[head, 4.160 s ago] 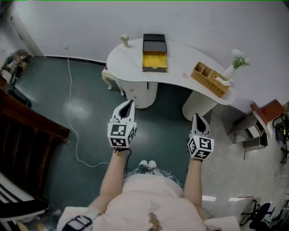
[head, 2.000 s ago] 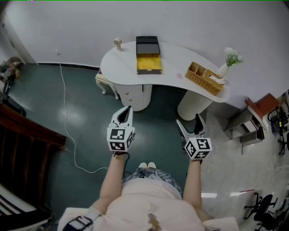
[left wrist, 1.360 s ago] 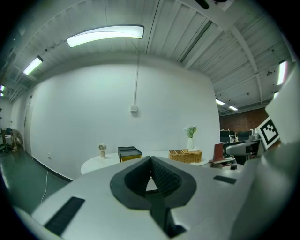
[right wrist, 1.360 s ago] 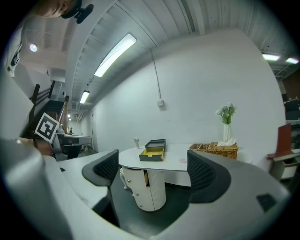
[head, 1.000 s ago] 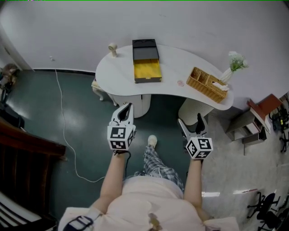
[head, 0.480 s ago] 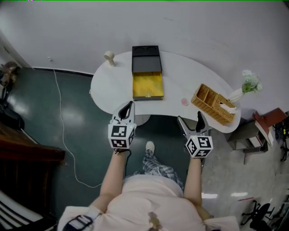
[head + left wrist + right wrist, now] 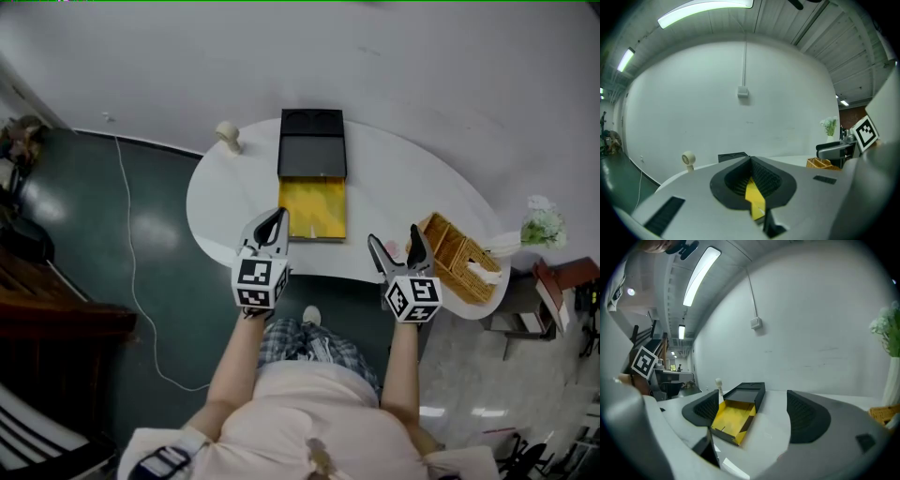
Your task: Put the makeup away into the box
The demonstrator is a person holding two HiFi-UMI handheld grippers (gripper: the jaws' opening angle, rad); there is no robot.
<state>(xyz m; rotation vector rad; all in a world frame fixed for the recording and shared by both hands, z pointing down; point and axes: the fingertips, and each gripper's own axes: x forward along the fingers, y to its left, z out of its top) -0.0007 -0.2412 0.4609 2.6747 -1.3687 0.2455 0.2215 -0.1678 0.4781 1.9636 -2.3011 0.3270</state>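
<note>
Left gripper point(image 7: 272, 225), jaws together on nothing, and right gripper point(image 7: 395, 240), jaws wide apart and empty, hover over the white table's point(image 7: 225, 197) near edge. Box point(image 7: 313, 176) lies mid-table, its yellow drawer open; wicker basket point(image 7: 448, 242) at right.

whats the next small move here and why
Probably swing the right gripper toward the wicker basket on its right: that gripper's jaws stand apart and empty, the box lies open on the table, and the basket seems the likeliest spot for makeup, though its contents are too small to tell.
</note>
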